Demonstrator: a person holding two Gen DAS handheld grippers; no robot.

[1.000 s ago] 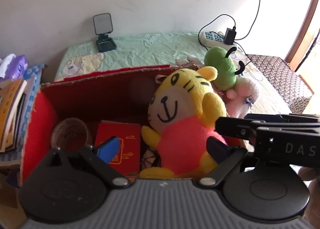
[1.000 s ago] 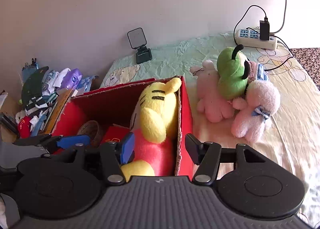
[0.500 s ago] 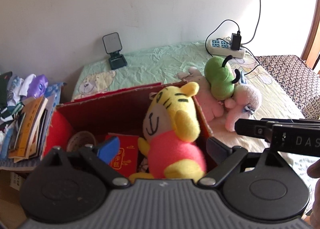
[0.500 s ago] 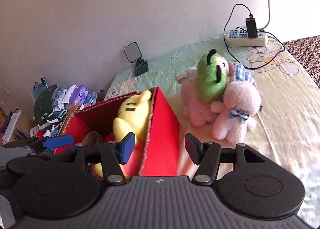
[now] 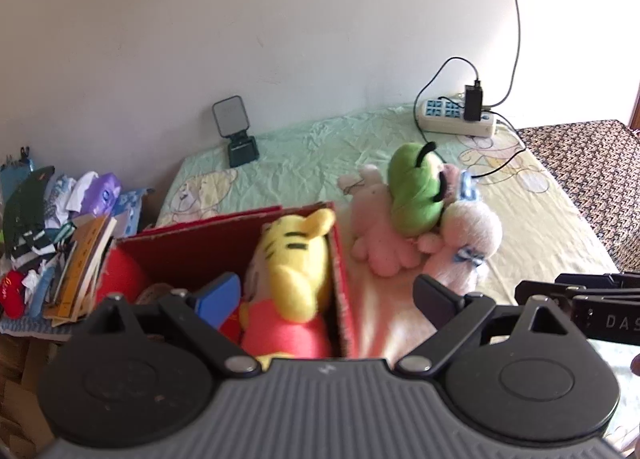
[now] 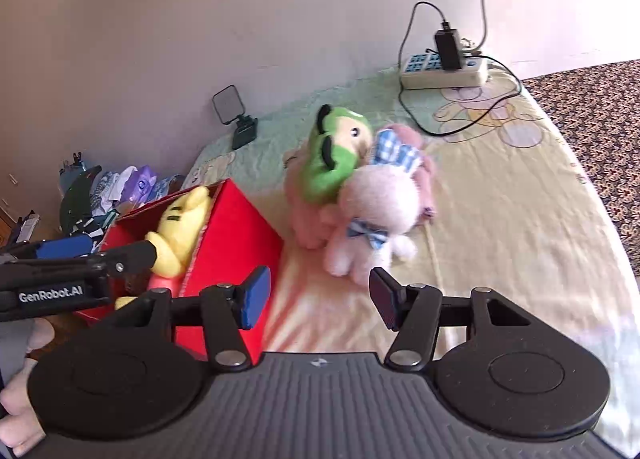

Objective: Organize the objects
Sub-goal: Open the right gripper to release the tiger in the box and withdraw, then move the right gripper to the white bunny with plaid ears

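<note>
Both claws, left (image 5: 326, 301) and right (image 6: 316, 299), were held open and empty (tiger (image 5: 294, 259) boxed already), aimed toward the plush pile (image 6: 360, 195)

White lettering "GenRobot.AI" stands on the black side of the left hand-held gripper (image 6: 52, 293) in the right wrist view — and the right hand-held gripper (image 5: 612, 321) shows "DAS", cut by the frame edge.

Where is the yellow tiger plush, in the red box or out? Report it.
In. The yellow tiger plush sits inside the red box, its head poking above the rim.
</note>
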